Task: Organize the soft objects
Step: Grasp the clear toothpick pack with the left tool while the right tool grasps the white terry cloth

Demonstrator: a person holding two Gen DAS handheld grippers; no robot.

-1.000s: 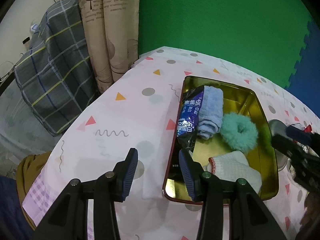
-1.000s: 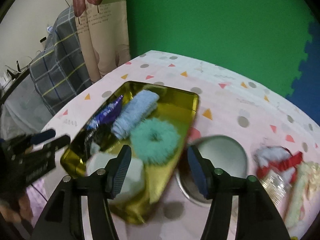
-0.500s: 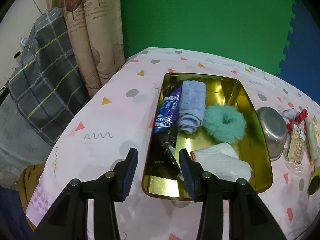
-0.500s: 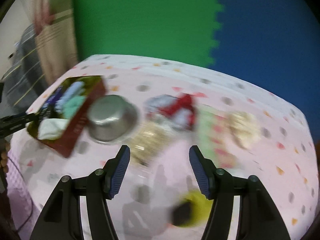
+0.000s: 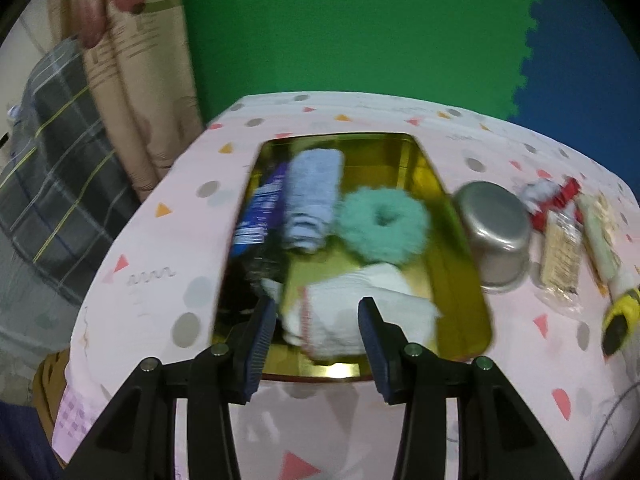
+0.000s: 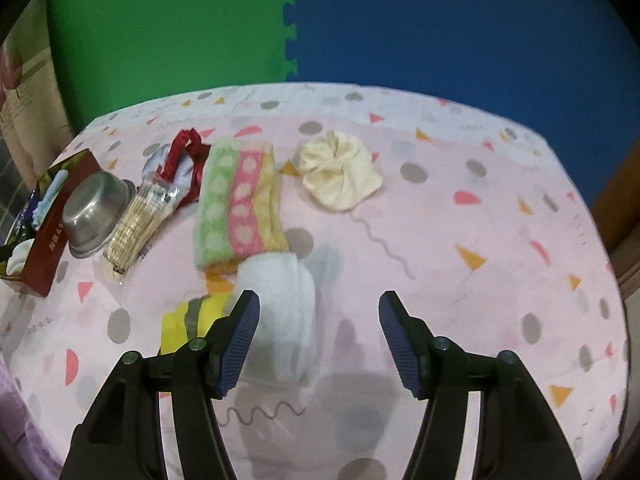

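Gold, mirror-bright rectangular tray (image 5: 452,216) with dark red outer walls, lying on pink cloth (image 5: 168,248) printed with dots, triangles and squiggles. Inside, left to right: glossy blue-and-black foil packet (image 5: 260,216) along the left wall; pale blue terry towel (image 5: 312,196), rolled; fluffy teal scrunchie (image 5: 382,224), ring-shaped; nearer, folded white knit cloth (image 5: 360,312) with a thin red edge stripe.

Left gripper (image 5: 317,330) above the tray's near end, ribbed blue pads apart, empty, the white knit cloth seen between them and below.

Right of the tray: dull steel bowl (image 6: 94,214), upside down; clear crinkly packet of pale sticks (image 6: 134,224); grey-and-red ribbon bundle (image 6: 180,164) behind it; fuzzy towel (image 6: 238,206) striped green, pink and yellow with dots, lying flat; cream scrunchie (image 6: 340,172), gathered in soft folds, farther right.

Near side: yellow object (image 6: 188,320), partly hidden, blurred; plush white roll (image 6: 286,316) just beside it.

Right gripper (image 6: 319,338) open, holding nothing, the white roll close by its left pad, contact unclear.
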